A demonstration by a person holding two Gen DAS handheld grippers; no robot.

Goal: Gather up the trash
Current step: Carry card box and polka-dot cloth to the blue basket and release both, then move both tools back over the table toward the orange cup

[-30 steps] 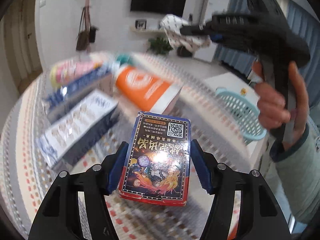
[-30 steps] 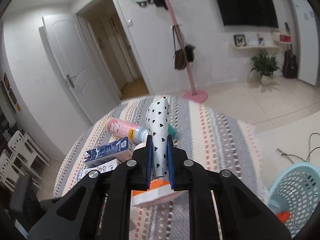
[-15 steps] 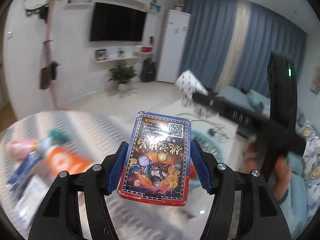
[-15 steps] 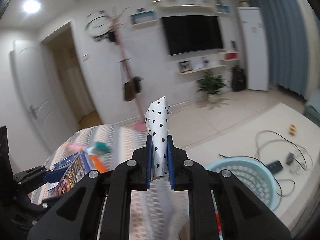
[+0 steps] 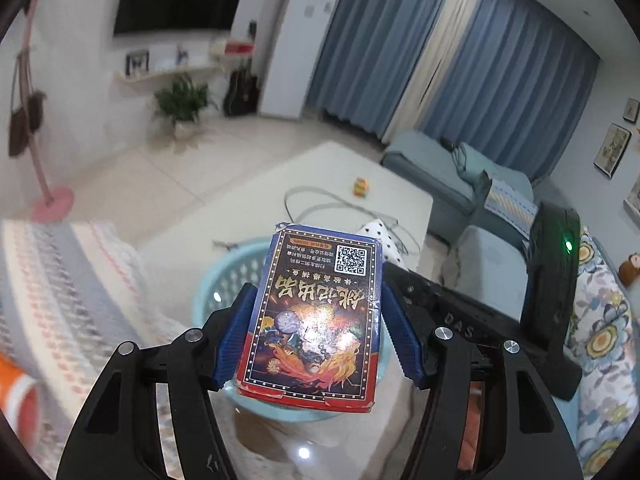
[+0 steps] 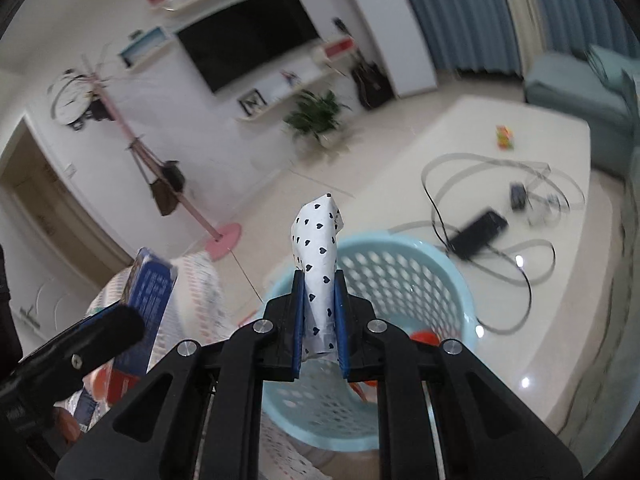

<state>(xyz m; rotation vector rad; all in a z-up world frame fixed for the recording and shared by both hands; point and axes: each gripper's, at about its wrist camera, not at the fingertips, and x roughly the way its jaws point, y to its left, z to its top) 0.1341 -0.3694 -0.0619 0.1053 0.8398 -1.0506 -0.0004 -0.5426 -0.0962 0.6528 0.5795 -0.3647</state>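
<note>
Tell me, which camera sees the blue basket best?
The right wrist view. There the blue basket shows its round rim, holey wall and something orange inside, past the right claw holding spotted paper. In the left wrist view the card box hides most of the basket.

Dark printed card box (image 5: 316,320) with QR code, red bottom edge, tilted upright above light-blue perforated basket (image 6: 400,276). White heart-dotted paper wrapper (image 6: 318,256), pinched upright over basket rim. Orange item inside basket.

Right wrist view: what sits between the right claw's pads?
A heart-dotted white wrapper, pinched upright in the right claw above the blue basket. The right wrist view shows it.
</note>
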